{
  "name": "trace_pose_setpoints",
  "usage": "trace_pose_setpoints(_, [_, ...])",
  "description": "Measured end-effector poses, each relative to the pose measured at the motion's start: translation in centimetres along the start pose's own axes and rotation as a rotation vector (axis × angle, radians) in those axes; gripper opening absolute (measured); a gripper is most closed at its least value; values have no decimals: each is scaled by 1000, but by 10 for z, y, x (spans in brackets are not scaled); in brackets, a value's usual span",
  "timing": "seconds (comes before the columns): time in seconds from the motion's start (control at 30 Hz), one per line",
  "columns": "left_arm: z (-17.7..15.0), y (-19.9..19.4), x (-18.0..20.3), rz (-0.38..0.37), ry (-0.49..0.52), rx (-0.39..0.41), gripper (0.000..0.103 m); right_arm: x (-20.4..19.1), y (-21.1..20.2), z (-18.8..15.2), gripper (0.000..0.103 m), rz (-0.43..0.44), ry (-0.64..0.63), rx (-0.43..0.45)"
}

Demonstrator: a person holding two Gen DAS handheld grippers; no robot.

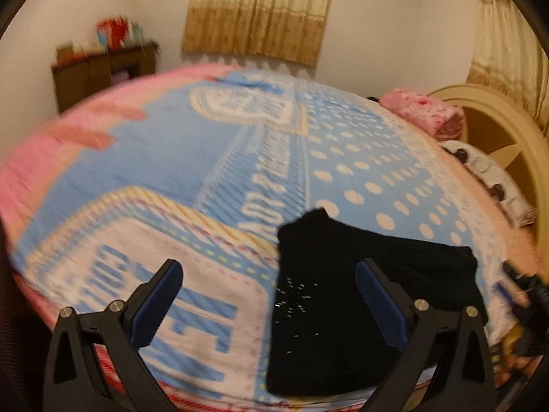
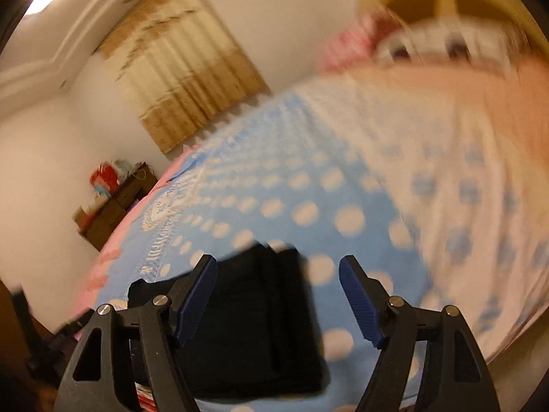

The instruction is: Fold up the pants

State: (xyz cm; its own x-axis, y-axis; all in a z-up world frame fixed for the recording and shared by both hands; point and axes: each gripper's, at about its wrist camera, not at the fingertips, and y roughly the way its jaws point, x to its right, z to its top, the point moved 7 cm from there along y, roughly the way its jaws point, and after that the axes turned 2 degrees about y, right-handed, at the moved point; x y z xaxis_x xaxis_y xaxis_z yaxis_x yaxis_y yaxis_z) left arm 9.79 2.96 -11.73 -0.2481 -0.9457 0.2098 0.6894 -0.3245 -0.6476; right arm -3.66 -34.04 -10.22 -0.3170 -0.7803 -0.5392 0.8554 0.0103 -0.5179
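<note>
Black pants (image 1: 360, 295), folded compact, are laid flat at the bed's (image 1: 171, 158) near edge, within reach. Left tool (image 1: 269, 295) is held apart, empty; right tool (image 2: 278, 295) likewise, nothing gripped, presumably released after folding.

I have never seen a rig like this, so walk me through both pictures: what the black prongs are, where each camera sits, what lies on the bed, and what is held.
No robot here: a person carries a pair of tongs in each hand, each with a camera looking along its two blue-padded fingers. One picture comes from the left tongs, the other from the right tongs. Both stand open and hold nothing. Black pants, folded into a compact stack, lie on a blue dotted blanket covering the bed. A pink pillow sits by the headboard. The pictures are blurred.
</note>
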Motion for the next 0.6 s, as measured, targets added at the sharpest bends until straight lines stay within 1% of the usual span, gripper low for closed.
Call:
trace_pose_setpoints(0.07, [-7, 14, 0, -16, -12, -41, 103, 8, 16, -14, 75, 52, 64, -63])
trace_pose_setpoints(0.1, [-12, 21, 0, -18, -15, -63, 103, 6, 21, -21, 75, 59, 60, -79])
trace_pose_setpoints(0.17, [-19, 32, 1, -38, -27, -100, 103, -1, 36, -39, 75, 54, 4, -136])
trace_pose_setpoints(0.2, [-23, 37, 2, -48, -36, -120, 103, -3, 43, -47, 75, 26, -26, -170])
trace_pose_setpoints(0.27, [-29, 44, 3, -69, -51, -140, 103, -11, 42, -53, 75, -14, -93, -146])
trace_pose_setpoints(0.33, [-35, 52, 3, -62, -58, -169, 103, -13, 42, -55, 75, -36, -117, -147])
trace_pose_setpoints(0.43, [-36, 53, 6, -40, -26, -148, 103, -8, 37, -54, 75, -35, -79, -118])
trace_pose_setpoints(0.5, [-38, 56, 8, -20, -10, -149, 103, -6, 36, -56, 75, -33, -68, -105])
trace_pose_setpoints(0.6, [-40, 55, 10, -12, -6, -143, 103, -10, 44, -60, 73, -52, -122, -133])
